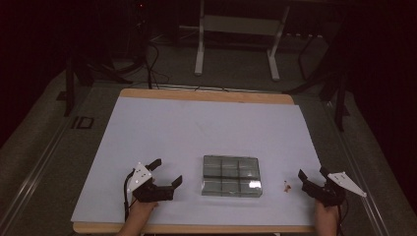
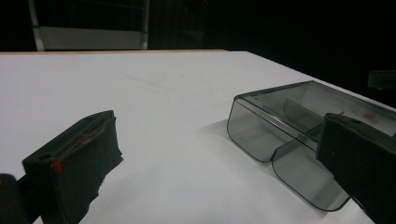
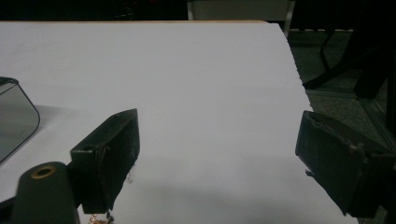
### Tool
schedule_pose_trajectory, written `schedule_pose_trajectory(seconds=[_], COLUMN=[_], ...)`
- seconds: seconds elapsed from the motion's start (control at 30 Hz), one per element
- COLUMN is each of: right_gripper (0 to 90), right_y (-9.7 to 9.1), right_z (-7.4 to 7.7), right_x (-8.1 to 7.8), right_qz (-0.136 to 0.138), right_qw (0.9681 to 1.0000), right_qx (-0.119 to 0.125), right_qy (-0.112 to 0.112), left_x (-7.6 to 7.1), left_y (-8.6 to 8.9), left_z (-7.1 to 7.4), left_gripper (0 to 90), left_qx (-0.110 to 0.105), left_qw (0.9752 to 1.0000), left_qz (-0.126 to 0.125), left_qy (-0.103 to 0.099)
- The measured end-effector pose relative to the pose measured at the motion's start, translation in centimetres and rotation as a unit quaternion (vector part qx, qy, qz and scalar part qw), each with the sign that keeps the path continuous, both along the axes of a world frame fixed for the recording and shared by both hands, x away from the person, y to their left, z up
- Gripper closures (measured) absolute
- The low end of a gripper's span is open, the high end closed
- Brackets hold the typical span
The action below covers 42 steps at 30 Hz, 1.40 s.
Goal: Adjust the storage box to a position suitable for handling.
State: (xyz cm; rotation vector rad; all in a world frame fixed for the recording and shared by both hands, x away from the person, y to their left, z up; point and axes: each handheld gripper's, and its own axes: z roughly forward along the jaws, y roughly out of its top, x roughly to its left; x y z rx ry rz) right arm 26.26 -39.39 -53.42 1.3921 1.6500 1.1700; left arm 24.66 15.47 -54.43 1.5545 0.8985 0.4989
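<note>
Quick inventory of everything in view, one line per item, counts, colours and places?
Compartment box: 1, clear smoky grey, six cells, near-centre of sheet.
Small object: 1, reddish, too small to identify, between box and right gripper.
Sheet: 1, white, covering the table.
Table: 1, wooden edge showing.
Frame: 1, white metal, on floor beyond table.
Left gripper: 1, black, open, left of box.
Right gripper: 1, black, open, right of box.
Hands: 2, bottom edge.
</note>
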Motion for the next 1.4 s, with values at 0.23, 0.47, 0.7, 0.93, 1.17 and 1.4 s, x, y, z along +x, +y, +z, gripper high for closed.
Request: schedule_pose_trajectory(seconds=[0.23,0.47,0.7,0.93,1.17,1.4], right_gripper=[14.0,14.1,16.0,13.7,13.8,21.4], right_y=[0.0,0.5,1.0,1.9,2.6,4.3], right_z=[0.0,0.2,0.5,1.6,1.9,1.6], right_x=[0.3,0.8,1.3,1.6,2.1,2.2], right_qz=[-0.004,0.018,0.066,0.121,0.16,0.22], right_qw=[0.9999,0.9989,0.9957,0.9905,0.9844,0.9708], right_qx=[0.001,-0.024,-0.029,-0.023,-0.009,-0.05], right_qy=[0.013,0.035,0.059,0.062,0.072,0.081], left_x=[0.2,1.0,1.6,2.2,2.6,2.8], left_y=[-0.1,0.1,-0.2,-0.9,-1.8,-2.8], left_z=[0.1,0.1,0.5,1.7,2.6,2.6], left_gripper=[0.0,0.0,0.0,0.1,0.1,8.4], left_qx=[0.002,0.005,0.026,0.056,0.071,0.091], left_qw=[0.9999,0.9974,0.9938,0.9917,0.989,0.9843], left_qz=[0.0,-0.033,-0.053,-0.074,-0.101,-0.124], left_qy=[0.015,0.063,0.094,0.089,0.082,0.086])
